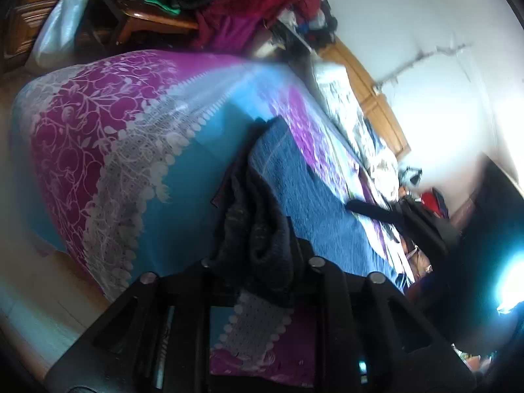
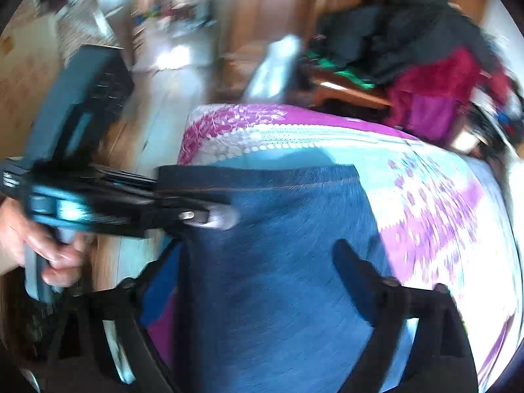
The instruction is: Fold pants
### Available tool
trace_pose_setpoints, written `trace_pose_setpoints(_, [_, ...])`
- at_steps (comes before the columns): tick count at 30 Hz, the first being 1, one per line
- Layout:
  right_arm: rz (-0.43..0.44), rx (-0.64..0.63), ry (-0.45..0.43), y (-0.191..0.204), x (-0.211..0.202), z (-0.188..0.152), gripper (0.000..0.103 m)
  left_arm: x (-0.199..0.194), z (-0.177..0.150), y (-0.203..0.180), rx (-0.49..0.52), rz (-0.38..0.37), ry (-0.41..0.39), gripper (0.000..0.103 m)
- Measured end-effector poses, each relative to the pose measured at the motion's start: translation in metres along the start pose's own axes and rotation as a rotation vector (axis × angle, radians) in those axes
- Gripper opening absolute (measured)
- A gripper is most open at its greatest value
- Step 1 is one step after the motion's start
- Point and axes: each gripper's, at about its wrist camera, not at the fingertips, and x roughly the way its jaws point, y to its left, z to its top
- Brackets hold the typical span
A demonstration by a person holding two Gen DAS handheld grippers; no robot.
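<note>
Item: pants point(image 1: 294, 177), blue denim, spread on a bed point(image 1: 183, 196) with a magenta, turquoise and white floral cover.

Left gripper point(image 1: 258, 258): closed on a dark bunched edge of the pants, which fills the gap between its fingers. From this grip the denim runs forward and away to the right, long axis leading off along the gripper's own line of sight.

Right gripper point(image 2: 262, 281): fingers spread wide, nothing pinched. The pants lie directly under and ahead of it, filling the space between the two fingers; whether the finger point(image 2: 357, 271) on the right touches the cloth cannot be told through the blur. A stitched hem edge runs crosswise ahead of it.

Seen from the right wrist, the left gripper sits forward and to the left, at the near corner of that hem, held by a hand point(image 2: 39, 245).

Judgement: the left side is the only one with a hold; the right, nearer the broad middle of the cloth, likely needs to close on an edge before any fold.

Background: piled clothes point(image 2: 425, 65), blurred.
</note>
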Motion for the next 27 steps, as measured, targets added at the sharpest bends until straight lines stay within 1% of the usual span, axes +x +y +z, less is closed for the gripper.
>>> trace_pose_setpoints(1, [0.086,-0.034,0.004,-0.011,0.002,0.000,0.093,0.001,0.000,-0.001,-0.009,0.000,-0.012,0.024])
trace_pose_setpoints(2, [0.220,-0.054,0.031,-0.018,0.003,0.001,0.093,0.001,0.000,-0.001,-0.011,0.010,-0.030,0.024])
trace_pose_setpoints(3, [0.413,-0.063,0.096,-0.021,0.004,0.004,0.093,0.000,0.002,0.001,-0.013,0.020,-0.040,0.023])
trace_pose_setpoints(4, [0.581,-0.077,0.169,-0.025,0.003,0.002,0.091,0.000,0.003,0.003,-0.020,0.029,-0.042,0.022])
trace_pose_setpoints(5, [0.689,-0.113,0.194,-0.029,-0.004,0.000,0.091,0.001,0.004,0.010,-0.040,0.027,-0.038,0.023])
trace_pose_setpoints(6, [0.741,-0.157,0.155,-0.036,-0.017,-0.003,0.091,0.001,0.003,0.014,-0.054,0.012,-0.036,0.024])
trace_pose_setpoints(7, [0.747,-0.163,0.091,-0.049,-0.027,-0.003,0.091,0.001,0.002,0.017,-0.064,-0.004,-0.041,0.024])
trace_pose_setpoints(8, [0.730,-0.113,0.033,-0.070,-0.030,-0.001,0.092,0.000,0.001,0.019,-0.072,-0.016,-0.046,0.024])
trace_pose_setpoints(9, [0.680,-0.023,-0.004,-0.099,-0.030,-0.003,0.095,-0.001,0.000,0.020,-0.073,-0.021,-0.053,0.024])
trace_pose_setpoints(10, [0.592,0.066,-0.018,-0.126,-0.022,-0.003,0.097,-0.001,-0.001,0.019,-0.066,-0.020,-0.058,0.024])
trace_pose_setpoints(11, [0.503,0.140,-0.013,-0.149,-0.008,-0.002,0.097,-0.001,-0.001,0.018,-0.056,-0.016,-0.063,0.024])
trace_pose_setpoints(12, [0.448,0.186,0.012,-0.166,0.006,0.000,0.098,0.000,-0.002,0.017,-0.050,-0.012,-0.066,0.024])
trace_pose_setpoints(14, [0.399,0.210,0.069,-0.183,0.031,0.003,0.098,0.000,-0.003,0.016,-0.051,-0.010,-0.074,0.024])
trace_pose_setpoints(15, [0.379,0.210,0.089,-0.186,0.044,0.007,0.098,-0.001,-0.003,0.017,-0.058,-0.013,-0.077,0.024])
trace_pose_setpoints(16, [0.386,0.214,0.104,-0.196,0.055,0.010,0.098,-0.001,-0.004,0.018,-0.062,-0.018,-0.080,0.024])
trace_pose_setpoints(17, [0.396,0.219,0.113,-0.184,0.066,0.009,0.097,-0.002,-0.005,0.018,-0.065,-0.022,-0.082,0.024])
trace_pose_setpoints(18, [0.412,0.231,0.116,-0.186,0.079,0.010,0.097,-0.001,-0.005,0.019,-0.063,-0.023,-0.083,0.024])
trace_pose_setpoints(19, [0.433,0.237,0.130,-0.186,0.090,0.011,0.092,-0.002,-0.005,0.019,-0.058,-0.024,-0.083,0.024])
trace_pose_setpoints(21, [0.453,0.230,0.168,-0.182,0.107,0.008,0.076,-0.002,-0.007,0.020,-0.052,-0.025,-0.086,0.024])
trace_pose_setpoints(22, [0.450,0.209,0.148,-0.181,0.112,0.021,0.059,-0.002,-0.007,0.020,-0.052,-0.026,-0.087,0.024])
trace_pose_setpoints(23, [0.480,0.202,0.137,-0.180,0.111,0.023,0.047,-0.002,-0.007,0.020,-0.054,-0.028,-0.088,0.024])
trace_pose_setpoints(24, [0.462,0.194,0.133,-0.175,0.106,0.023,0.037,-0.003,-0.008,0.020,-0.055,-0.030,-0.091,0.024])
trace_pose_setpoints(25, [0.459,0.162,0.125,-0.173,0.102,0.022,0.022,-0.003,-0.009,0.021,-0.056,-0.031,-0.094,0.024])
trace_pose_setpoints(26, [0.458,0.127,0.116,-0.169,0.096,0.019,0.021,-0.003,-0.010,0.021,-0.057,-0.031,-0.098,0.024])
trace_pose_setpoints(27, [0.437,0.093,0.109,-0.159,0.086,0.021,0.020,-0.004,-0.011,0.021,-0.058,-0.030,-0.100,0.024])
